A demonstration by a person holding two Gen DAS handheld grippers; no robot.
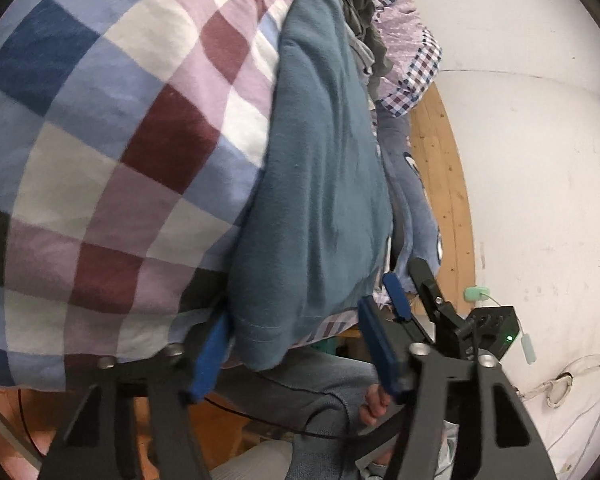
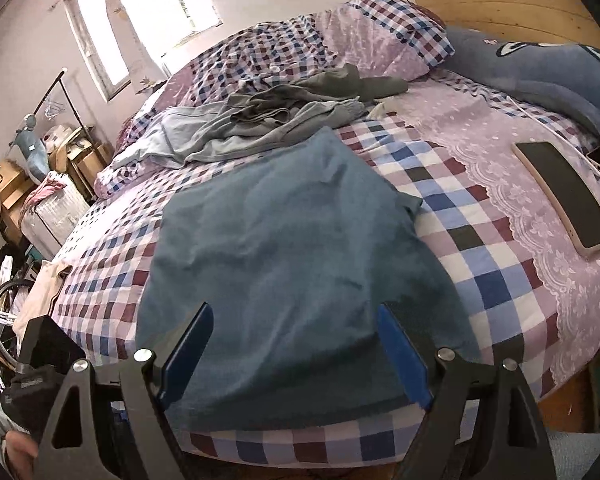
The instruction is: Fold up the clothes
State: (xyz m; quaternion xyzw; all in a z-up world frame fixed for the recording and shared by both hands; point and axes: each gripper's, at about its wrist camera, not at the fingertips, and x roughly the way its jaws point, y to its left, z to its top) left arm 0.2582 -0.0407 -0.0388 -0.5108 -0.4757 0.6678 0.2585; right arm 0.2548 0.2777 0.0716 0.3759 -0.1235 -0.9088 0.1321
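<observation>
A teal garment (image 2: 284,248) lies folded and mostly flat on the checked bedsheet (image 2: 480,240), its near hem at the bed's front edge. My right gripper (image 2: 296,356) is open wide, with one blue pad on each side of that hem. In the left wrist view the same teal garment (image 1: 320,184) hangs a corner over the bed edge, between the spread pads of my left gripper (image 1: 296,352), which is open. A blue pad (image 1: 396,294) of the right gripper shows just beyond it.
A heap of grey clothes (image 2: 284,120) lies farther up the bed, before the checked pillows (image 2: 380,28). A phone (image 2: 564,196) and a blue plush cushion (image 2: 540,64) lie at the right, by the wooden headboard (image 2: 500,8). Boxes, a basket (image 2: 56,208) and a bicycle crowd the left.
</observation>
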